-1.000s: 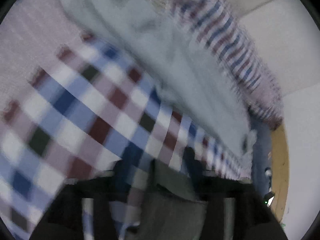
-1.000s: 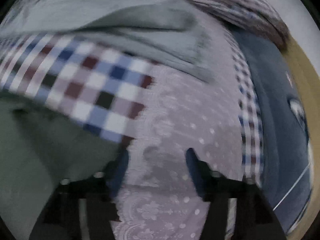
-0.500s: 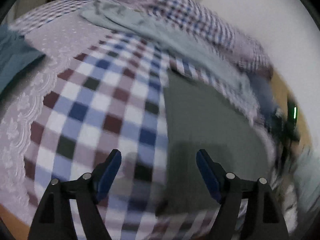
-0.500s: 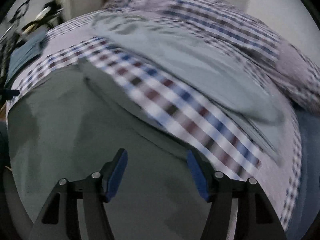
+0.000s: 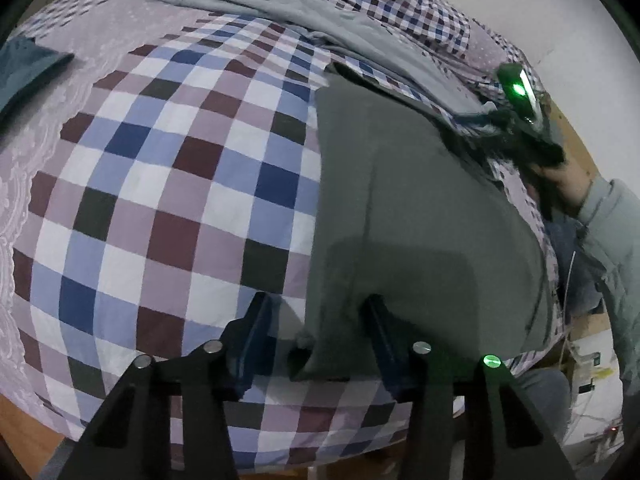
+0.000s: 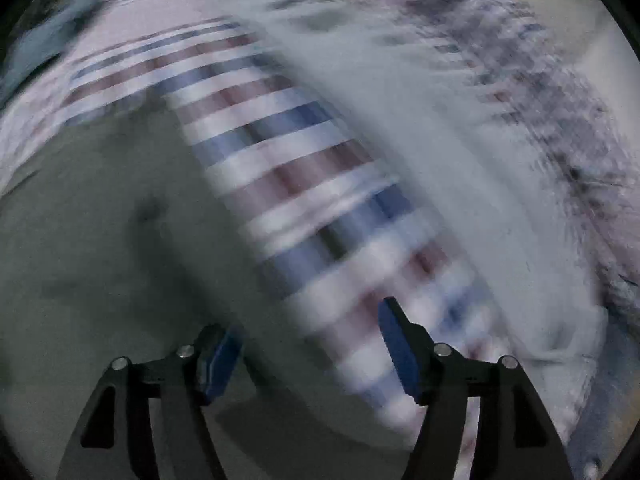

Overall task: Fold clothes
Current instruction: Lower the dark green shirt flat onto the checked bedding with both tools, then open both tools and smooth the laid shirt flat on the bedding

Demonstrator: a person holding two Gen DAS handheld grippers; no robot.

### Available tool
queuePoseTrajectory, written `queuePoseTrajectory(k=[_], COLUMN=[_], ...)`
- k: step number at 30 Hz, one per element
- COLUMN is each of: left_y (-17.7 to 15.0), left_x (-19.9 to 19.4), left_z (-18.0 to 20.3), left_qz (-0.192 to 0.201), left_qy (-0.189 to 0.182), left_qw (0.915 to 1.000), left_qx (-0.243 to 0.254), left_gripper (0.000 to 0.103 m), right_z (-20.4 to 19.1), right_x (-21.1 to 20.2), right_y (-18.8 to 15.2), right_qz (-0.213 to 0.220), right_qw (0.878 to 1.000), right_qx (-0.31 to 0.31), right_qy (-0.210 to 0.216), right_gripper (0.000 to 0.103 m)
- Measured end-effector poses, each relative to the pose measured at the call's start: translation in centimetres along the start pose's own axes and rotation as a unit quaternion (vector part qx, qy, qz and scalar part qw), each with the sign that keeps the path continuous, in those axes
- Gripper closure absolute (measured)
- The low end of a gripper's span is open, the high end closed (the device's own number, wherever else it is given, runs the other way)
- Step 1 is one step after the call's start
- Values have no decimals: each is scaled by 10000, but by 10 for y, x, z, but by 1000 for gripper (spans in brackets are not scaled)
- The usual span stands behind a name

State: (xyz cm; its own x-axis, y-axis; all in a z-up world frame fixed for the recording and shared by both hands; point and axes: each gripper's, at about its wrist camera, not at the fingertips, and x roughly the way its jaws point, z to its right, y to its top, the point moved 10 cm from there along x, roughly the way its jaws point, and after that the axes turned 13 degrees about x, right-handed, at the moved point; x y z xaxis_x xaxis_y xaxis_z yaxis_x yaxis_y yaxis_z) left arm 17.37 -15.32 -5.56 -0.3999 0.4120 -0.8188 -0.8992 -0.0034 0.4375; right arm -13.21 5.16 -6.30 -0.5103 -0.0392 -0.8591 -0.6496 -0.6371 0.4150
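Note:
A dark grey-green garment [image 5: 420,216] lies flat on the checked bedspread [image 5: 168,184]. My left gripper [image 5: 316,320] is open and low over the garment's near left corner, which sits between the fingers. At the garment's far right edge is my right gripper [image 5: 516,128], held by a hand in a pale sleeve. The right wrist view is blurred by motion. It shows the right gripper [image 6: 310,344] open, one finger over the grey-green garment [image 6: 100,260] and the other over the checked bedspread [image 6: 304,168].
A light grey garment [image 5: 320,16] lies crumpled along the far side of the bed, also visible as the light grey garment [image 6: 460,152]. A dark teal cloth [image 5: 24,68] rests at the left edge. The bed's front edge and floor [image 5: 28,432] are just below my left gripper.
The left gripper has come down from over the checked cover onto the garment's near corner. The right gripper has swung quickly toward the garment's far edge, blurring its view.

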Motion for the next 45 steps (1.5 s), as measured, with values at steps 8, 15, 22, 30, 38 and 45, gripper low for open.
queuePoseTrajectory(k=[8,15,22,30,38,45], left_y=[-4,-2,4,3,1,4], left_x=[-5,-4,2,1,-4,-10], left_z=[-5,-1,3,4,17,17], left_qz=[50,102,179,223,303,483], left_qy=[-113,-189,-233,-225,-232,-360], left_qw=[9999,9995,9991,9986,9977,9960], left_qx=[-112,-227,-290,-430,-567,-657], left_gripper=[51,51,51,54,87,95], right_z=[62,75,105,64,39,21], right_x=[-46,-125,-187,-208,-182,-173], right_y=[9,-104,-288,-404,-408,-412], right_qz=[885,831,402,-15,-116,-215], right_qw=[9777,9492,8859,8498,8451,8567], right_qx=[1832,3022,4601,5177,5164,4967], right_qy=[-521,264,439,991,1379,1376], right_gripper=[32,32,32,32,50,96])
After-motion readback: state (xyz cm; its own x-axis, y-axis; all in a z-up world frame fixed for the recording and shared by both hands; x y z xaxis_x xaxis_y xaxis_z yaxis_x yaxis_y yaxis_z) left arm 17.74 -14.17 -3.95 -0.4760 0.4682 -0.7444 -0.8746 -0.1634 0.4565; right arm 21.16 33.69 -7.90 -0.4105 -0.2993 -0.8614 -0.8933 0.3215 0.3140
